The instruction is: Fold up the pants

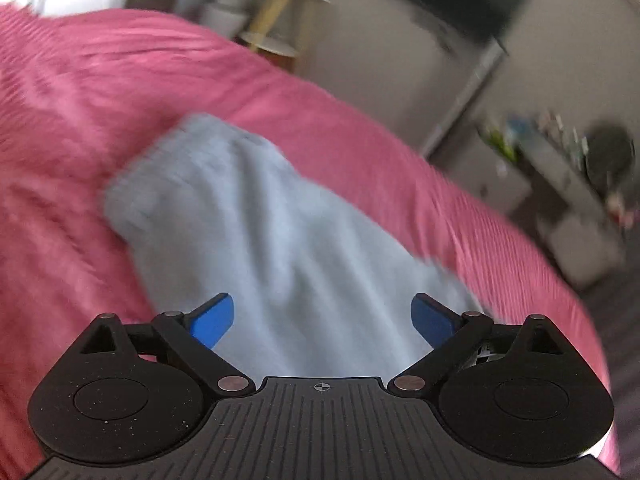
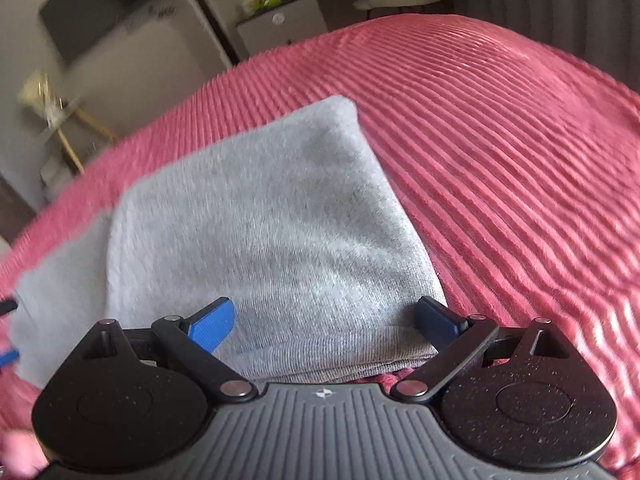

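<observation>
Light grey pants [image 2: 256,232] lie folded into a thick pad on a pink ribbed bedspread [image 2: 500,152]. My right gripper [image 2: 324,320] hovers low over the pad's near edge, open wide, its blue fingers [image 2: 212,322] on either side of the cloth without pressing it. In the blurred left wrist view the same pants [image 1: 260,232] stretch away from my left gripper [image 1: 322,318], which is open above them with nothing between its blue fingers [image 1: 212,320]. A blue fingertip [image 2: 9,357], apparently the left gripper's, shows at the left edge of the right wrist view.
The bedspread [image 1: 80,92] covers the whole bed. Beyond the bed stand a small grey fridge [image 1: 404,76], a gold-legged side table [image 2: 60,120], and a low cabinet with small items [image 1: 560,176]. A white cabinet [image 2: 280,24] stands at the far wall.
</observation>
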